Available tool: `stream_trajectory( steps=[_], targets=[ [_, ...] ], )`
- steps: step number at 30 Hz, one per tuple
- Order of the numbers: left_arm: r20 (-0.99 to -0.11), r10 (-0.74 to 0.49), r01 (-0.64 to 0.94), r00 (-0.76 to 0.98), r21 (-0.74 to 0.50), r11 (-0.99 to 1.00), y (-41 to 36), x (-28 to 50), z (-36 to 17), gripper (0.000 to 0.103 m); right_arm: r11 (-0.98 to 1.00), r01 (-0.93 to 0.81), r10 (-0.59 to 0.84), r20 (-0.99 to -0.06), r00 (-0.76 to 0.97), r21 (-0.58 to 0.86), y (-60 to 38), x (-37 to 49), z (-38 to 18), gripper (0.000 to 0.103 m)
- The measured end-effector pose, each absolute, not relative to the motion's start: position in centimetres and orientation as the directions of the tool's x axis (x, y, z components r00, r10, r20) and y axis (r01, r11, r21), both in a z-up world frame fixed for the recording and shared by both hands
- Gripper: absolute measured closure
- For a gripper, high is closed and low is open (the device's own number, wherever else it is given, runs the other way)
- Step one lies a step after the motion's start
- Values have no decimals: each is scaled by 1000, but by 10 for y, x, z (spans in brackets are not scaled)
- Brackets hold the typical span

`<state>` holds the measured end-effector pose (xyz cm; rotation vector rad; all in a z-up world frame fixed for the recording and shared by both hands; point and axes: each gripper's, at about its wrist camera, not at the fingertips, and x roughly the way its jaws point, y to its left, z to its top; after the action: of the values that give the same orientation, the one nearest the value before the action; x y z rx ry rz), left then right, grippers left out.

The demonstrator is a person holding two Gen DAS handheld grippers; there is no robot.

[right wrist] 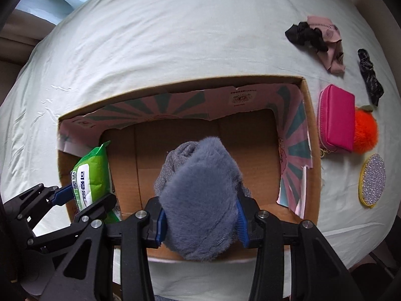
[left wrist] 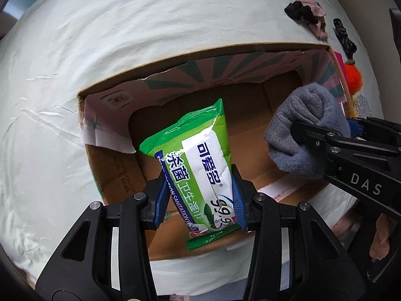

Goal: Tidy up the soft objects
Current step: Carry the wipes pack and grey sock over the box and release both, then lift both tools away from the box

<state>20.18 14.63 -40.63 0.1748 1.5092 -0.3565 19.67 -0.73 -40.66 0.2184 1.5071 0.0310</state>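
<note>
A glossy green-and-white wet-wipe packet point(left wrist: 200, 165) is pinched between the 2 blue pads of the left gripper point(left wrist: 199, 200), hanging over the open cardboard box point(left wrist: 175, 57). To the right of those fingers, a fuzzy grey-blue rolled cloth point(right wrist: 200, 200) is clamped by the right gripper point(right wrist: 200, 222), also above the box. The bare brown floor is seen ahead of both pairs of fingers, bounded by torn, printed inner flaps. The box is set on a wrinkled pale sheet point(right wrist: 175, 37). Beyond the right wall lie a smooth pink pouch point(right wrist: 337, 118), an orange pompom point(right wrist: 366, 133) and a glittery oval pad point(right wrist: 372, 180).
</note>
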Motion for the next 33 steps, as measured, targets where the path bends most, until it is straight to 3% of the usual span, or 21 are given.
stream_trajectory(
  steps=[12, 13, 14, 16, 17, 18, 33],
  targets=[
    [-989, -106, 377, -105, -139, 916, 129, 236, -444, 64, 961, 157, 236, -970, -52, 226, -16, 231, -443, 62],
    [-989, -101, 385, -111, -136, 913, 128, 237, -445, 59, 960, 162, 239, -969, -62, 227, -16, 233, -445, 60],
    [-987, -106, 391, -118, -144, 909, 127, 237, -445, 32, 961, 166, 233, -970, -61, 221, -16, 234, -446, 56],
    [-985, -124, 403, -124, -164, 901, 122, 239, -445, 1, 964, 177, 211, -976, -55, 198, -15, 236, -447, 35],
    [-986, -122, 416, -118, -160, 895, 120, 237, -443, 0, 963, 180, 216, -974, -62, 202, -18, 239, -450, 8],
    [-988, -112, 424, -105, -147, 894, 118, 236, -441, 0, 961, 182, 224, -972, -65, 209, -18, 239, -451, 0],
    [-990, -140, 424, -34, -141, 895, 120, 217, -410, 0, 962, 149, 231, -973, 7, 229, -24, 213, -416, 0]
  ],
)
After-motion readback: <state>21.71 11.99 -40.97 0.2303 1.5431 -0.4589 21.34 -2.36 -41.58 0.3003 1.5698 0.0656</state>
